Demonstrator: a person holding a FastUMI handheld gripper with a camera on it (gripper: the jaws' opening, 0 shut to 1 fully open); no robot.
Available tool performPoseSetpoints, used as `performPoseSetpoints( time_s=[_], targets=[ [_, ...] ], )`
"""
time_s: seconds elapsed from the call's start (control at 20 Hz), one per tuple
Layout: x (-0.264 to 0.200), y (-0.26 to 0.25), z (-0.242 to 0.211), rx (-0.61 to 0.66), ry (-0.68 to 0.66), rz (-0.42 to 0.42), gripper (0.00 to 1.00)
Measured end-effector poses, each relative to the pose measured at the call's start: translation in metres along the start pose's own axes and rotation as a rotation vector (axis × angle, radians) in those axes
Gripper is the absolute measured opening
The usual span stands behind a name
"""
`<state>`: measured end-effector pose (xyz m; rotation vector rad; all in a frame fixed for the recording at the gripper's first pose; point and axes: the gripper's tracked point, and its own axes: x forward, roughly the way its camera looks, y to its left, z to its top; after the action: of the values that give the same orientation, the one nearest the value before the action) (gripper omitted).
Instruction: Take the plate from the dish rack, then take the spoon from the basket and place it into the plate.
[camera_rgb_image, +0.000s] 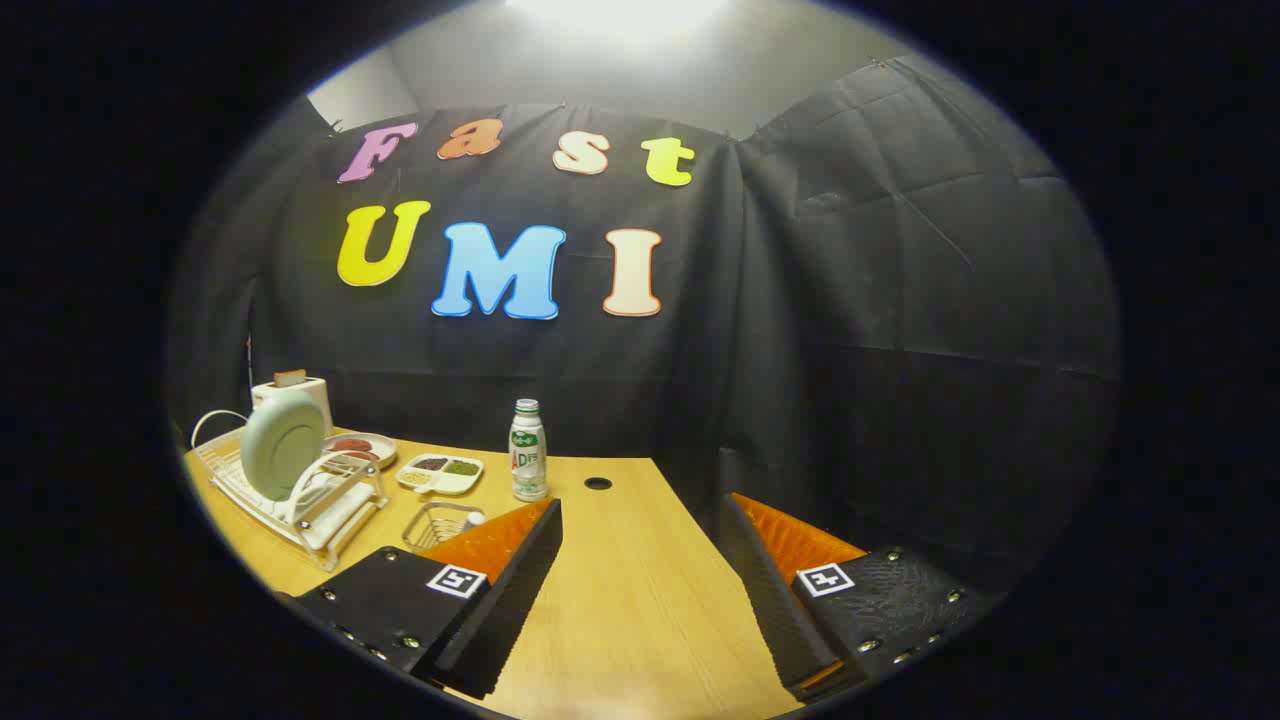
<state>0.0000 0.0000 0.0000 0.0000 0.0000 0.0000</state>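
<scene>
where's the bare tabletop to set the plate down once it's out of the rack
The widest bare patch is the wooden tabletop between and just ahead of the open gripper, running from the bottle to the small round hole. It is crowded by the dish rack with its plate, the wire basket and the divided snack tray.

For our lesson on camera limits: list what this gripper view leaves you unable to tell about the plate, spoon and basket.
- Spoon: too small to make out inside the basket, partly hidden behind a finger of the open gripper.
- Plate: its lower edge is hidden by the dish rack.
- Toaster: mostly hidden behind the plate.
</scene>
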Motion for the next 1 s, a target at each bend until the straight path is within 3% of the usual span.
performPoseSetpoints(
  time_s=[0.25,0.45,0.75,1.0],
  targets=[
    [-0.044,0.068,0.040,0.028,0.003,0.104,0.97],
    [-0.051,0.146,0.069,0.067,-0.002,0.179,0.97],
    [-0.027,0.269,0.096,0.147,0.009,0.253,0.97],
    [0.013,0.346,0.080,0.174,0.086,0.277,0.98]
  ],
)
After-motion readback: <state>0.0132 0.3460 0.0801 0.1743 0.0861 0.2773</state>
